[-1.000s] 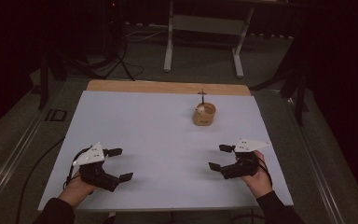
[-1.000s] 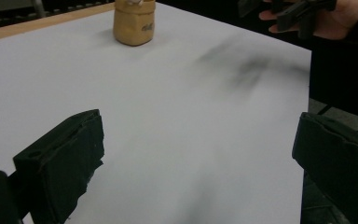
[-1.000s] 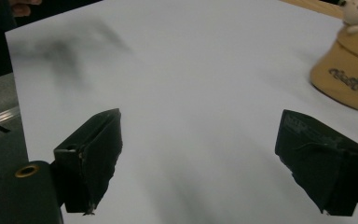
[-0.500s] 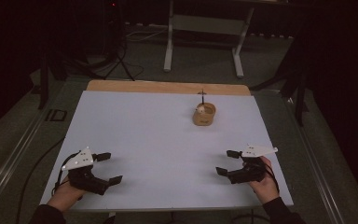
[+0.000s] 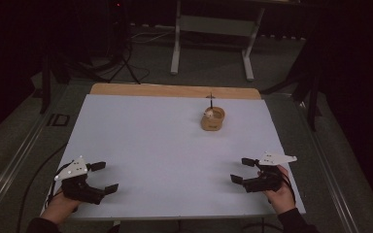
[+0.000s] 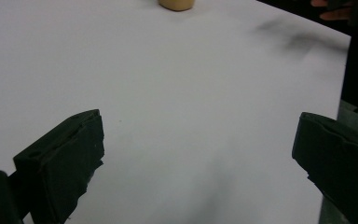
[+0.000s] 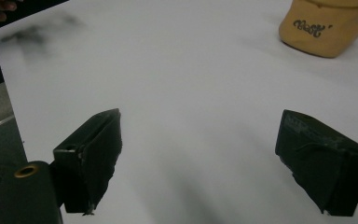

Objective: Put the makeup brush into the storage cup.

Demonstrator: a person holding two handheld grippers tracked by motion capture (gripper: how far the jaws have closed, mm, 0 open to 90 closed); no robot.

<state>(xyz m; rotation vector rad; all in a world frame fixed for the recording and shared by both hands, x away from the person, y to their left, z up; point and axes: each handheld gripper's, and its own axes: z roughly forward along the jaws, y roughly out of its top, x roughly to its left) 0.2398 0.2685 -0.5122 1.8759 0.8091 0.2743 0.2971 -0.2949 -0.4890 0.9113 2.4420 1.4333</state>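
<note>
High view: left gripper [image 5: 103, 177] sits at the lower left of the frame, near the bottom-left corner of the white table [image 5: 150, 145], jaws spread wide, nothing between them. Right gripper [image 5: 242, 171] sits at the lower right, near the bottom-right corner, jaws also spread wide and empty. Both are held by the person's hands coming in from the bottom edge. The two grippers are well apart, one at each side of the sheet. Tan wooden holder [image 5: 212, 119] stands right of centre in the upper part of the frame, near the far edge of the table, well apart from both grippers; a thin dark stick [image 5: 211, 101] rises upright from it. Something pale lies inside the holder, too small to identify. Left gripper view: both black jaws wide apart over bare white surface, holder cut off at the top edge of the frame. Right gripper view: jaws wide apart, holder at the upper right corner with dark lettering on its side, unreadable.
</note>
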